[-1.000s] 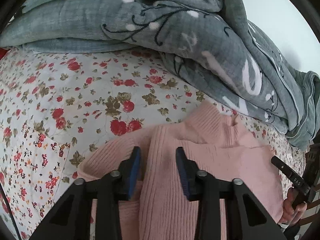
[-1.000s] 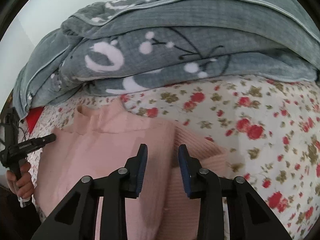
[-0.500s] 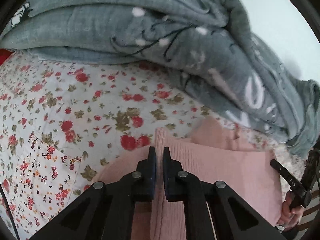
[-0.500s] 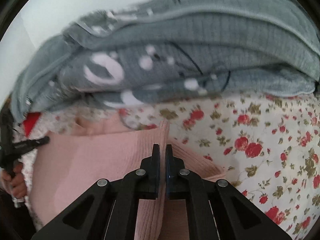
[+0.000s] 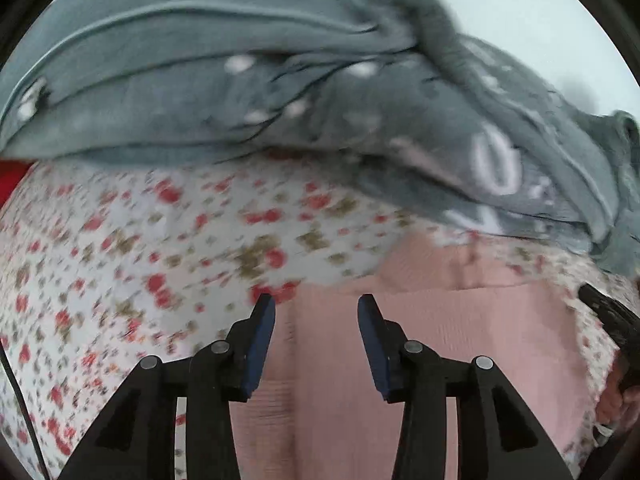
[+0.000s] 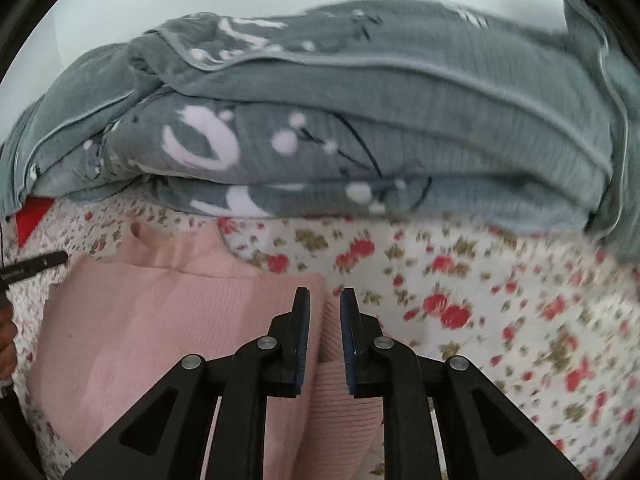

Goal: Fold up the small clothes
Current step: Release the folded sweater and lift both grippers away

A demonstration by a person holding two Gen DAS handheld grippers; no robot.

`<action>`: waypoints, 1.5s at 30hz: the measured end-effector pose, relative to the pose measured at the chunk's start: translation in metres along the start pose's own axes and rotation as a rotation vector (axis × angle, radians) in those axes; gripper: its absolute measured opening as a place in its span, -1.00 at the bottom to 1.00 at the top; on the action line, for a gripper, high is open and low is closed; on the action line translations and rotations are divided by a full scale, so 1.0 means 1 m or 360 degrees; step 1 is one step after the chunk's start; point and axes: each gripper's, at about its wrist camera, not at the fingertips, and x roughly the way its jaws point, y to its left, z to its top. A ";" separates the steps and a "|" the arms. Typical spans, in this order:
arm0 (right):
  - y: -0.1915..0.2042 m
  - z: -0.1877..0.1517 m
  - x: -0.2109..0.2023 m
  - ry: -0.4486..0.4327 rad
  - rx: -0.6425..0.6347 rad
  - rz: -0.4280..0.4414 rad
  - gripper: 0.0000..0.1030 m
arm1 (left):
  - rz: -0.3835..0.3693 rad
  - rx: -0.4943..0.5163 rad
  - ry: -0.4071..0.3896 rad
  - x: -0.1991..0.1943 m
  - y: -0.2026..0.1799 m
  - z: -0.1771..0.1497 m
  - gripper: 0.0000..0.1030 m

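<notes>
Left wrist view: one pink ribbed sweater [image 5: 460, 344] lies flat across the lower middle and lower right of the frame, on a floral bedsheet [image 5: 120, 248] printed with red roses. Its collar shows as a paler band at the sweater's upper edge, right of centre. A soft vertical crease runs down the knit between the fingers. The left gripper [image 5: 316, 340] stands open over that crease, its two blue-padded fingers [image 5: 260, 344] wide apart with nothing between them (whether the tips touch the cloth cannot be told). One grey blanket [image 5: 280, 80] with white shapes is heaped across the whole upper half. The picture is smeared by motion, so the print reads only as blotches. At the right edge a dark bar, part of the other tool, is cut off by the frame.

Right wrist view: the same sweater [image 6: 152, 332] fills the lower left, collar toward the upper left, with a sleeve of ribbed knit running down the centre. The right gripper [image 6: 325, 336] is partly open, its fingers [image 6: 301, 336] set a narrow gap apart, with the ribbed sleeve showing in the gap; the pads do not appear to pinch it. The blanket [image 6: 400, 112] spans the upper half and the sheet [image 6: 500, 320] the right side, blurred there. At the far left edge a thin black bar and a bit of a hand are mostly cut off.
</notes>
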 end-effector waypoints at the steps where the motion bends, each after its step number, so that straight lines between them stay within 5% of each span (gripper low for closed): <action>1: 0.007 0.002 -0.003 -0.0014 -0.0018 0.0019 -0.71 | -0.0056 0.0005 -0.0002 0.001 -0.006 0.004 -0.20; 4: 0.025 0.003 0.012 0.0034 -0.0041 0.0132 -0.71 | -0.0155 0.0013 0.0041 0.015 -0.020 0.007 -0.20; 8: 0.026 -0.013 0.051 0.0190 -0.0032 0.0091 -0.76 | -0.0083 0.0024 0.0130 0.044 -0.020 -0.005 -0.21; 19: 0.001 -0.019 0.050 0.0155 0.0110 0.0144 -0.88 | -0.0139 -0.0034 0.0083 0.038 0.001 -0.015 -0.28; 27: -0.003 -0.022 -0.026 0.0005 0.0020 0.0005 -0.64 | -0.0098 -0.0035 -0.0040 -0.024 0.010 -0.026 -0.22; 33: -0.001 -0.042 -0.088 -0.0091 0.0019 -0.0044 -0.62 | -0.0019 0.0011 -0.0164 -0.082 0.009 -0.060 -0.22; 39: 0.008 -0.065 -0.147 -0.0182 -0.0020 -0.0093 -0.62 | -0.0105 -0.0074 -0.0230 -0.136 0.017 -0.095 -0.22; 45: 0.015 -0.091 -0.197 -0.0257 0.0028 -0.0102 -0.62 | -0.0005 -0.0077 -0.0329 -0.182 0.013 -0.134 -0.23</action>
